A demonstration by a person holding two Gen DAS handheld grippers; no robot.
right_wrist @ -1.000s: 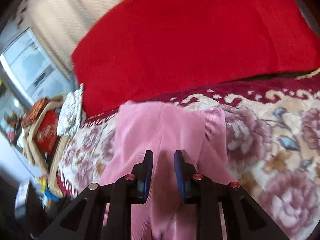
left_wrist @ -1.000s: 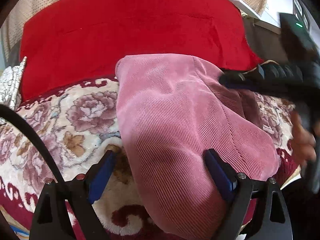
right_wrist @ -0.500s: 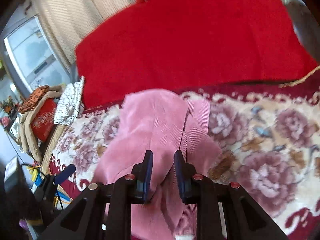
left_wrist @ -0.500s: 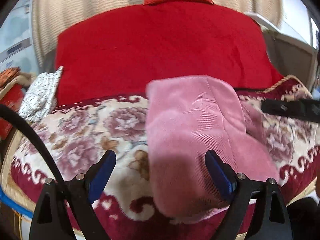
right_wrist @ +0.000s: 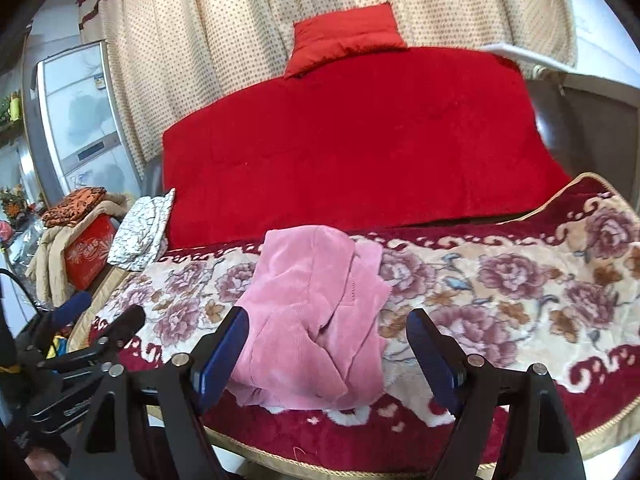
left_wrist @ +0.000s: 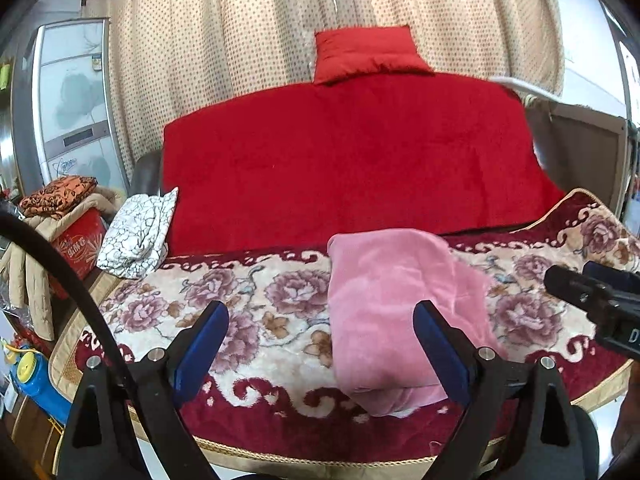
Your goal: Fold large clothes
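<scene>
A pink corduroy garment (left_wrist: 384, 300) lies folded in a thick bundle on the floral blanket (left_wrist: 256, 300), near its front edge. My left gripper (left_wrist: 320, 307) hangs open above and in front of the bundle, nothing between its blue pads. In the right wrist view the garment (right_wrist: 312, 292) shows loose creased flaps on top. My right gripper (right_wrist: 327, 314) has its jaws opening wide, and the garment lies beyond them, untouched by the pads. The right gripper's black body (left_wrist: 592, 300) juts in at the right edge of the left view. The left gripper (right_wrist: 100, 332) shows at the right view's lower left.
A red blanket (left_wrist: 352, 160) drapes the sofa back, with a red cushion (left_wrist: 368, 52) on top. A white patterned cloth (left_wrist: 136, 232) lies at the seat's left end. Beside it stands a red box (left_wrist: 76, 240) piled with clothes, and a fridge (left_wrist: 72, 120) behind.
Both grippers have drawn back and up from the pink garment, so the view has widened. The right gripper, narrow around the fabric before, has let go and opened wide.
</scene>
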